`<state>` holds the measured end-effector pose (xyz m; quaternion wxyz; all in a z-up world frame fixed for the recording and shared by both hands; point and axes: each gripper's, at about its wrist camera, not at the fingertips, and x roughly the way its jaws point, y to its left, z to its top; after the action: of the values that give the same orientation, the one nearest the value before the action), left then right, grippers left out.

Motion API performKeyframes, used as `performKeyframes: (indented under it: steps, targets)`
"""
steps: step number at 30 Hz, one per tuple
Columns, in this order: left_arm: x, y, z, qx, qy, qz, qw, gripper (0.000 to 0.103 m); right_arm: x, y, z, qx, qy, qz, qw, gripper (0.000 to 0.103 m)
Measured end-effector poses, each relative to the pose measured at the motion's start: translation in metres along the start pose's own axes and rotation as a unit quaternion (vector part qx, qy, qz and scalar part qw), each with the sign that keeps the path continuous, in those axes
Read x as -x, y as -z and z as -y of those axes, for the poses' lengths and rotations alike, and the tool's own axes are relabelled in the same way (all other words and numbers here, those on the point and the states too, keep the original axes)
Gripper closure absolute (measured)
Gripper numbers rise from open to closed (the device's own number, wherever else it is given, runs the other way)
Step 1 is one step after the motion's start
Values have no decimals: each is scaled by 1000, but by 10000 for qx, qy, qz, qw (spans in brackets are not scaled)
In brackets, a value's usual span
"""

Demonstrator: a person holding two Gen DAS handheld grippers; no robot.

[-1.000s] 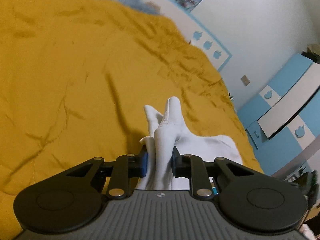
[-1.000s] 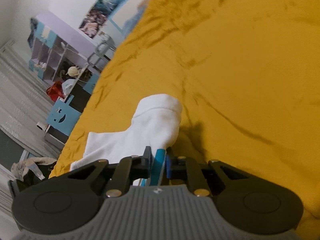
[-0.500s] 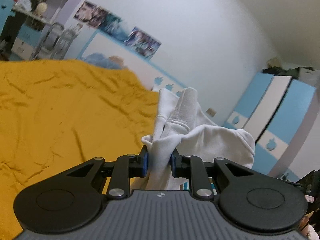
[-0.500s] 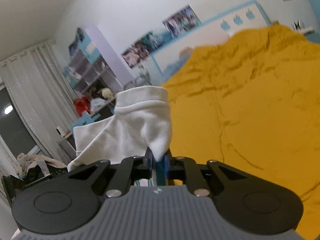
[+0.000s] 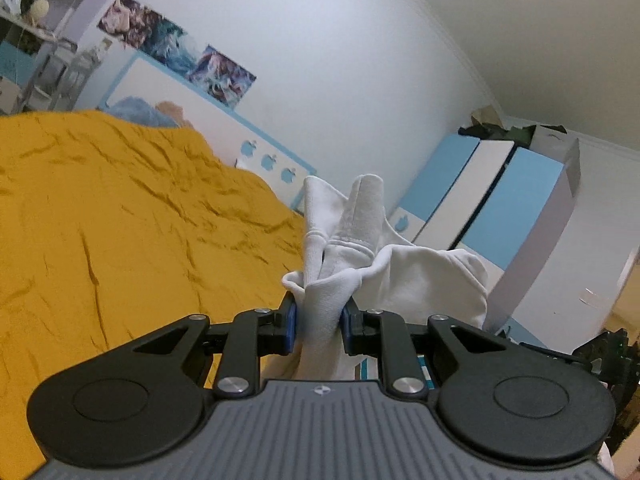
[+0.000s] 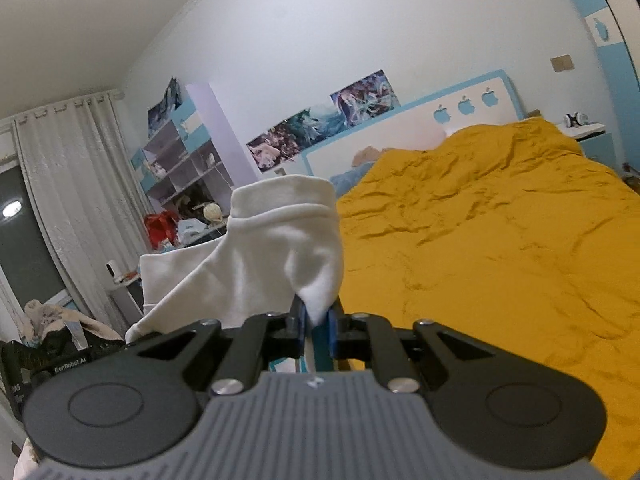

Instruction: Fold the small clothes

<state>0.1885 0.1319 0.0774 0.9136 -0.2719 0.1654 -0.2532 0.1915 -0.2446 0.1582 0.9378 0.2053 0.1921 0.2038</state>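
A small white garment (image 5: 360, 256) is held up in the air above the bed. My left gripper (image 5: 318, 322) is shut on a bunched, ribbed edge of it, and the cloth stands up between the fingers. My right gripper (image 6: 316, 320) is shut on another corner of the white garment (image 6: 280, 248), which drapes to the left of the fingers. The part of the cloth hanging below both grippers is hidden.
A bed with a wrinkled mustard-yellow cover (image 5: 120, 220) lies below and ahead; it also shows in the right wrist view (image 6: 500, 240). A white and blue headboard (image 6: 420, 128) stands at the far end. Blue and white wardrobes (image 5: 500, 200) stand right; shelves (image 6: 180, 160) and curtains stand left.
Both grippers have lifted the white garment off the bed cover and tilted up, so the room walls now fill the views. Both stayed shut on the cloth.
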Motion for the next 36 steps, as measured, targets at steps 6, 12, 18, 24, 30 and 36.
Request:
performKeyframes:
  steps: [6,12,18,24,30,36]
  targets:
    - [-27,27,-26,121,-367,-600,9975,80,-1,27,31,-218,267,-436,9985,98]
    - [-65,34,-67,239,-635,-1064,9920,80,-55,52,72,-529,378,-922,9936,98]
    - [-114,39,-106,282,-865,-1625,9825,80,-122,54,98,-599,588,-1338,9874,98]
    - [-144,65,-141,501,-1118,-2144,9690,80,-183,74,134,-761,895,-1867,9754,97]
    - [-155,82,-168,678,-1465,-2454,9559,72,-225,97,158,-760,1212,-2254,9637,93]
    - [-120,64,-171,790,-1831,-1965,9600,63,-206,101,157,-410,1619,-2092,9635,87]
